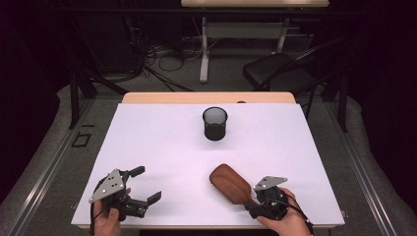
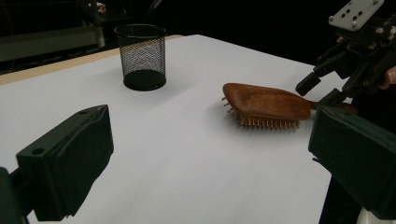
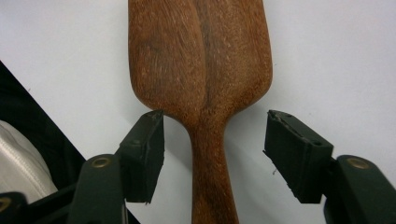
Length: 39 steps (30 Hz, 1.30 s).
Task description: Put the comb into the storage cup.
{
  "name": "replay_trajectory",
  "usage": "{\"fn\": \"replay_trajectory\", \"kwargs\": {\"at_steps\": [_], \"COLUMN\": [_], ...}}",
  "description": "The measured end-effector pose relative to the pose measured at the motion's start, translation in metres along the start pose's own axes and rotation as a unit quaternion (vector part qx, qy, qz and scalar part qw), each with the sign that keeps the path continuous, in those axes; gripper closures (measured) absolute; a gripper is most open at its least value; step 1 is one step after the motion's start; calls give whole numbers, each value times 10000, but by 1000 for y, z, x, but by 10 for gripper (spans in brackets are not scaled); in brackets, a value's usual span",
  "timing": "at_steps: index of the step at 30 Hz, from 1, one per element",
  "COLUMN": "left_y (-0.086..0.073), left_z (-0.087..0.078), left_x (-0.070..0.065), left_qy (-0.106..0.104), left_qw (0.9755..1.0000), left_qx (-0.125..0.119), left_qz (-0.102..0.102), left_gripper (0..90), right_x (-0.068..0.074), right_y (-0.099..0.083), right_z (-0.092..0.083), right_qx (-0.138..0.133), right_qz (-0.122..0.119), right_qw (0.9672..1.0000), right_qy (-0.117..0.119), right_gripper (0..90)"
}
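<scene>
Wooden and reddish brown, the hairbrush [image 1: 231,184] lies bristles down on the white counter [image 1: 162,147], nearer the person than the black mesh cup [image 1: 215,123] and a little to its right. Its handle points toward the person's right hand, where the right gripper [image 3: 212,156] straddles it. The jaws there stand apart, one on each side of the neck where handle meets head, and neither pad touches the wood.

By my reading the step in hand is the grasp of the brush handle. The next move calls for bringing the jaws together squarely on that narrow neck, then lifting without letting the heavy head swing; the cup looks the likely place to set it.

From the right gripper view the gaps on both sides of the handle are plain, which the high view cannot settle. From the left gripper view the bristles [image 2: 268,122] and the brush's side profile show, along with the cup's open rim. The left gripper [image 1: 143,184] waits well left of the brush, jaws wide apart and holding nothing.
</scene>
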<state>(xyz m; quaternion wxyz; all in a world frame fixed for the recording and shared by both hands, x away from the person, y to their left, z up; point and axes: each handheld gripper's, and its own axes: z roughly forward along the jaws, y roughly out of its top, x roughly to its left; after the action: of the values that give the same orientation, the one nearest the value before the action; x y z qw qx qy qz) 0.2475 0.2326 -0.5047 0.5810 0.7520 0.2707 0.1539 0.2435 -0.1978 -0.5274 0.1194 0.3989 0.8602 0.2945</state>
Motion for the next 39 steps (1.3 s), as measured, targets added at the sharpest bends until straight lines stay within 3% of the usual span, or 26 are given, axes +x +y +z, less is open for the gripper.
{"fn": "replay_trajectory", "kwargs": {"at_steps": [4,22,39], "left_y": [0,0,0], "left_z": [-1,0,0], "left_x": [0,-1,-1], "left_qy": [12,-13,-12], "left_qw": [10000,10000,10000], "left_qx": [10,23,4], "left_qz": [1,25,25], "left_gripper": [1,1,1], "right_x": [0,3,4], "right_y": [0,3,6], "right_z": [2,13,19], "right_qx": [209,472,628], "right_qz": [-77,-306,-372], "right_qw": [9997,9984,9973], "right_qy": [-22,-56,-2], "right_gripper": [428,584,637]}}
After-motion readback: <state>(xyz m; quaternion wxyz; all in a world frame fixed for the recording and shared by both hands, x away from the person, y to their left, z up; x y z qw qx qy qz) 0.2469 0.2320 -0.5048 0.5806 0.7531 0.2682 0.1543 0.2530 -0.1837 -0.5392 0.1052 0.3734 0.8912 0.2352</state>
